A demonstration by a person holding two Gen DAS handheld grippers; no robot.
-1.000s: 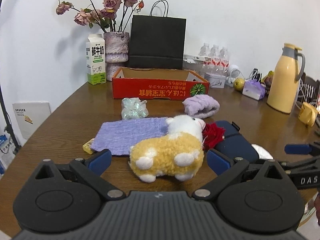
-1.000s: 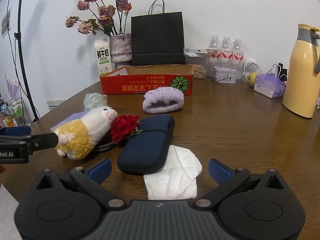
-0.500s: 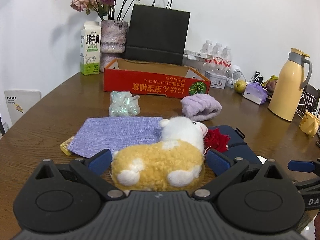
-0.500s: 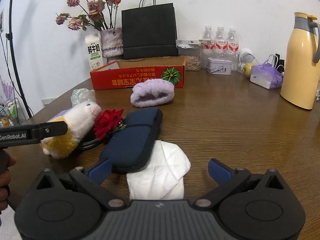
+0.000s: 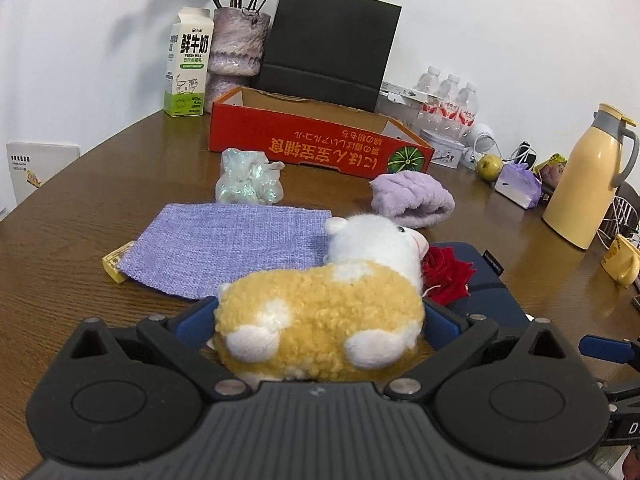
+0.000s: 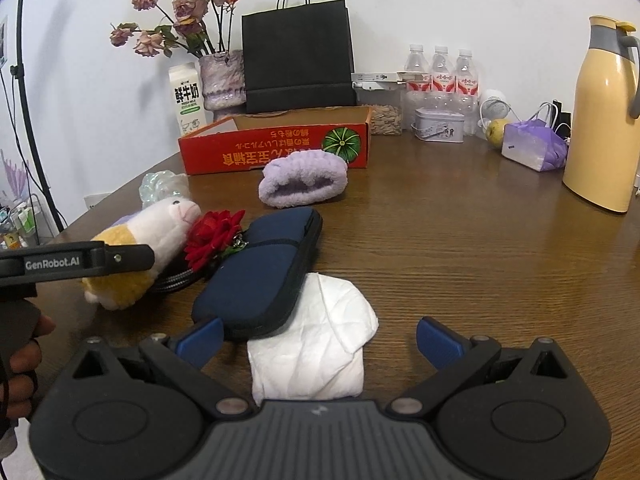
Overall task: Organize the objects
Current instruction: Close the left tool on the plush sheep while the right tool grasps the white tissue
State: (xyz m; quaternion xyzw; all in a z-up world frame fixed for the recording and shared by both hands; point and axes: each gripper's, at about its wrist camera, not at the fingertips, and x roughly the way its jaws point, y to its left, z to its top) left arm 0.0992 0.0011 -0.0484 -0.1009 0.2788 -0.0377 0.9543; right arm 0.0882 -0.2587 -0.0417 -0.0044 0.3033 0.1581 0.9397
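Note:
A yellow-and-white plush sheep (image 5: 320,320) lies on the brown table (image 5: 60,248), between the fingers of my left gripper (image 5: 320,322). That gripper is open, with a blue pad at each flank of the plush. The sheep (image 6: 152,232) also shows in the right wrist view, partly behind a left finger (image 6: 120,258). My right gripper (image 6: 319,340) is open around a crumpled white tissue (image 6: 316,352). Its left pad is close to a navy pouch (image 6: 260,276). A red fabric rose (image 6: 214,232) lies between sheep and pouch.
A red cardboard tray (image 5: 320,140) stands at the back, with a milk carton (image 5: 188,64), a vase and a black bag (image 5: 328,40) behind it. A purple mat (image 5: 224,244), an iridescent bundle (image 5: 248,180), a lilac fluffy band (image 6: 304,180) and a yellow jug (image 6: 604,120) are also on the table.
My left gripper has moved forward so the plush sheep now sits between its fingers. The right gripper has come forward and down over the tissue.

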